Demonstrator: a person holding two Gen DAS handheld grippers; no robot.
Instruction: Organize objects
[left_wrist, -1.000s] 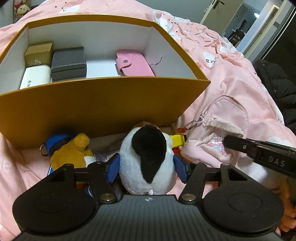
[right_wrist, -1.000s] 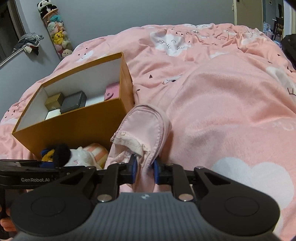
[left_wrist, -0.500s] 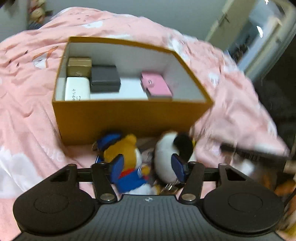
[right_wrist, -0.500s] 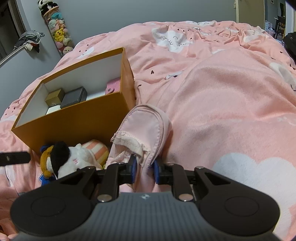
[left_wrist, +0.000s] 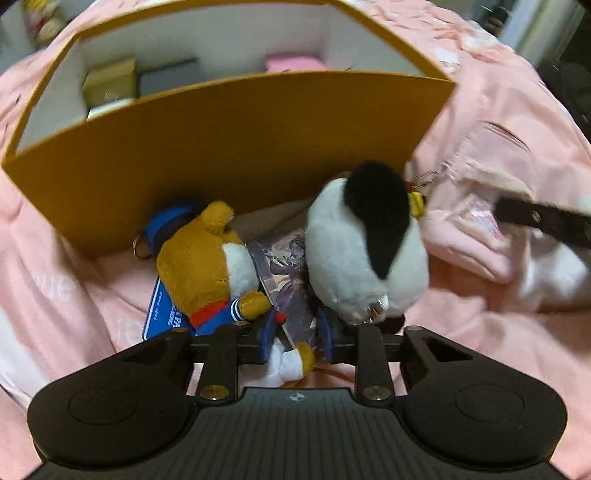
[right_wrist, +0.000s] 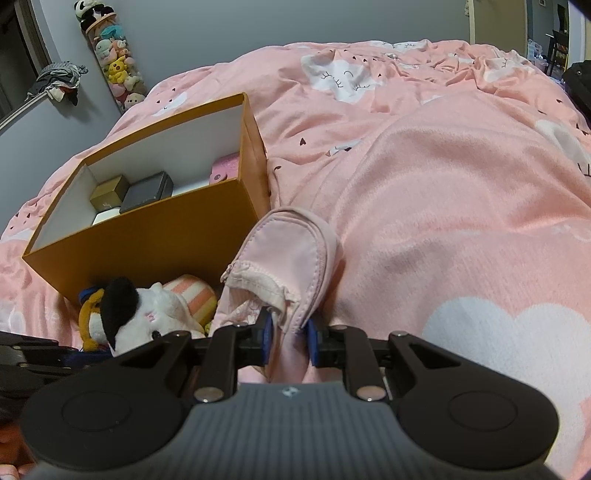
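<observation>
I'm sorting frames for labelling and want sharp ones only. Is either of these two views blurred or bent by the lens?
Left wrist view: soft with motion blur, worst at the right edge, where the pink pouch smears; the orange box front wall bows from fisheye distortion. Right wrist view: sharp, the right gripper crisp on the pouch, lighting dim and even, bed edges curved by the lens.

A bed takes almost all the space, covered by a pink duvet (right_wrist: 461, 192) with white cloud shapes, sleepy cat faces and small dark hearts. Behind the bed stands a plain grey wall (right_wrist: 258, 26). At the left end of this wall hangs a tall clear holder of small plush toys (right_wrist: 112, 62). Left of the holder, clothes (right_wrist: 57, 79) hang on a rod. At the right end of the wall, a doorway (right_wrist: 546, 33) opens to a brighter room.
</observation>
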